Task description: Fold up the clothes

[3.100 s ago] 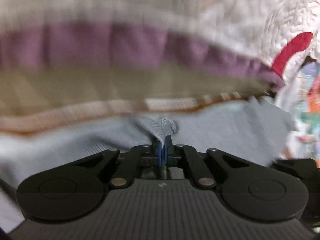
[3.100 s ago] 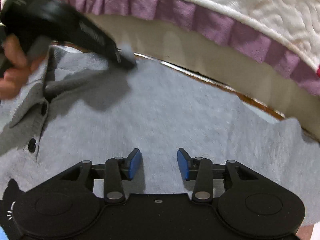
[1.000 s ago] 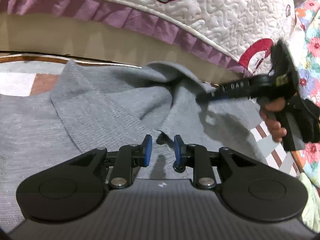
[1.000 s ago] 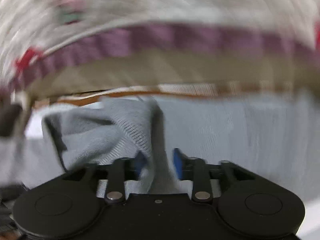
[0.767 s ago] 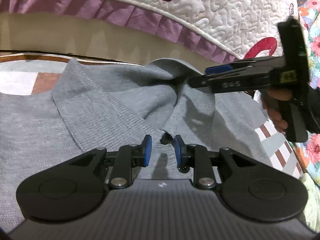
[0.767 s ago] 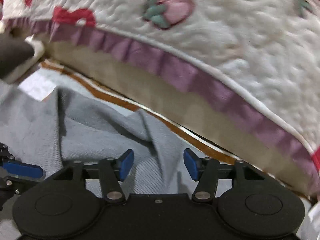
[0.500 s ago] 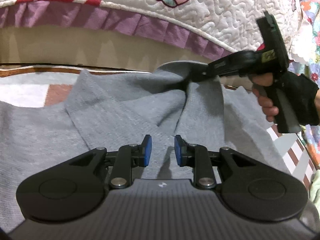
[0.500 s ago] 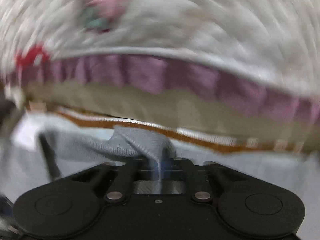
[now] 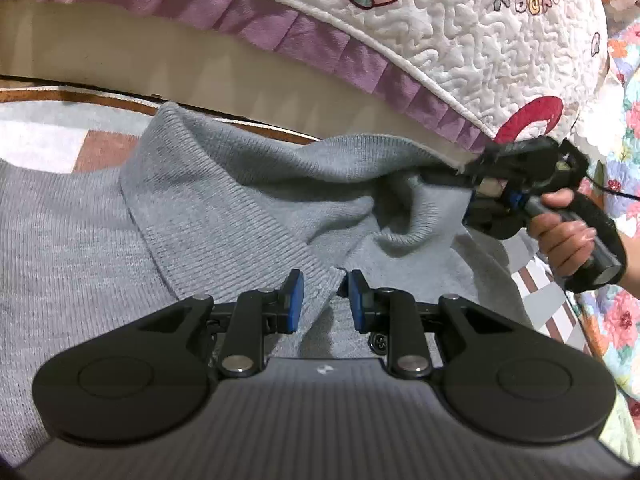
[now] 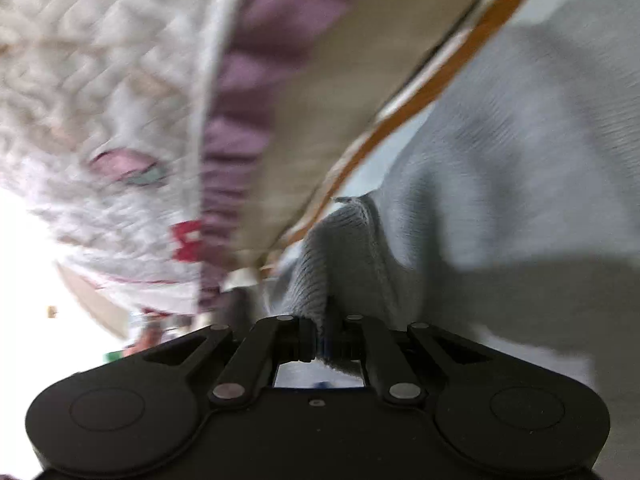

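So the right gripper (image 9: 472,184) had clamped its jaws tight on the collar of the grey sweater (image 9: 240,208), after standing open around it a second before, and had dragged it toward the right of the frame. The left gripper (image 9: 325,296) stayed put at bottom centre, jaws slightly apart straddling the collar edge, not squeezing. Sweater lay across the patterned rug (image 9: 48,136) below the quilt (image 9: 460,40)

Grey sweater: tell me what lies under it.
Around the grey sweater a patterned mat with white and brown patches shows at its far left edge, and striped squares at its right. Whatever lies beneath the rest is covered.
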`<state>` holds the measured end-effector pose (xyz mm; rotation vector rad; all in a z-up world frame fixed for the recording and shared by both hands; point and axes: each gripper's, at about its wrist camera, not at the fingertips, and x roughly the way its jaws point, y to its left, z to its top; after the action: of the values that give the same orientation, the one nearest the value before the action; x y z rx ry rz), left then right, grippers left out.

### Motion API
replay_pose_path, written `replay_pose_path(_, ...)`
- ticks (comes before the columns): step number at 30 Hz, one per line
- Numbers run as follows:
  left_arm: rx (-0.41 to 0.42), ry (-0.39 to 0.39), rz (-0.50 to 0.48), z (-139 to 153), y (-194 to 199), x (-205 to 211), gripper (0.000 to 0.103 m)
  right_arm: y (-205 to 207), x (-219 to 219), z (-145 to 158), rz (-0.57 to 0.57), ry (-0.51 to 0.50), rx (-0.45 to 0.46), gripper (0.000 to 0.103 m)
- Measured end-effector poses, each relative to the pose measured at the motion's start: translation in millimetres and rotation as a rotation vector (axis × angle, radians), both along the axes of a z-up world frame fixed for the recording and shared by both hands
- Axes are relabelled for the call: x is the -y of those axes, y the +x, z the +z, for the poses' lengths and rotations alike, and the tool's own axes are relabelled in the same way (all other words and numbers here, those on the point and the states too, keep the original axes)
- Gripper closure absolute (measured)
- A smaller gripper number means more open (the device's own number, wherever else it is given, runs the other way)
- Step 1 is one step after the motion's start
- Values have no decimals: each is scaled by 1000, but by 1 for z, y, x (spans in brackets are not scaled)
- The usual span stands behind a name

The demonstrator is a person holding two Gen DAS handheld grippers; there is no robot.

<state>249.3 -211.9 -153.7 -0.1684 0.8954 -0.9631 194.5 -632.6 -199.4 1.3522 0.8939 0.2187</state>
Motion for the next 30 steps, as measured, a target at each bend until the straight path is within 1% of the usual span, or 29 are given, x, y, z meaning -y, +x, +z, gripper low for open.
replay_pose_path(1,12,2,-1,0,-1,0,80,-2,7,1,-19,-37,-27,97)
replay_pose_path(3,37,4,-3,1,-1,0,80,0,11,1,-46,-77,-34,97)
replay_pose_path(5,39,2,-4,1,-1,1,79,3,11,8,-65,-151,-47,95)
replay_pose_path(6,33,0,-2,1,-1,1,79,5,10,15,-74,-242,-70,91)
replay_pose_path(7,29,-5,-2,2,-1,1,79,9,4,23,-72,-362,-86,85)
replay_pose_path(8,29,-8,-2,3,-1,2,79,10,-5,32,-45,-496,-80,76)
replay_pose_path(9,38,-10,-1,5,-1,3,79,15,-22,45,3,-678,-53,73)
replay_pose_path(10,54,-14,-2,8,-1,4,78,19,-39,54,67,-804,-9,73)
replay_pose_path(12,70,-36,2,15,2,9,71,24,-58,64,148,-886,54,73)
replay_pose_path(14,10,-93,14,18,14,18,52,26,-59,67,109,-867,63,73)
replay_pose_path(15,-8,-90,34,19,20,27,52,27,-57,68,89,-855,60,73)
replay_pose_path(18,-54,-77,84,21,37,54,52,25,-48,73,81,-911,29,73)
replay_pose_path(19,-93,-82,106,19,44,61,52,26,-50,74,89,-923,28,73)
replay_pose_path(21,-167,-77,165,14,58,73,52,24,-45,75,88,-900,48,73)
replay_pose_path(22,-193,-51,208,10,66,78,48,22,-43,75,82,-885,58,73)
replay_pose_path(23,-215,-20,252,6,73,84,40,21,-46,72,74,-867,68,73)
replay_pose_path(24,-228,19,297,2,80,88,39,20,-48,70,65,-853,77,73)
replay_pose_path(25,-243,35,331,-2,87,92,39,19,-49,70,54,-867,86,73)
replay_pose_path(26,-261,42,360,-6,93,94,41,17,-54,70,47,-910,100,73)
replay_pose_path(27,-278,26,374,-10,98,94,43,17,-58,68,61,-932,115,73)
replay_pose_path(28,-280,11,383,-12,103,94,66,18,-59,67,78,-926,126,73)
replay_pose_path(29,-268,6,386,-12,106,94,99,18,-60,67,94,-920,137,73)
replay_pose_path(30,-216,28,369,-8,108,97,98,19,-60,66,108,-904,150,74)
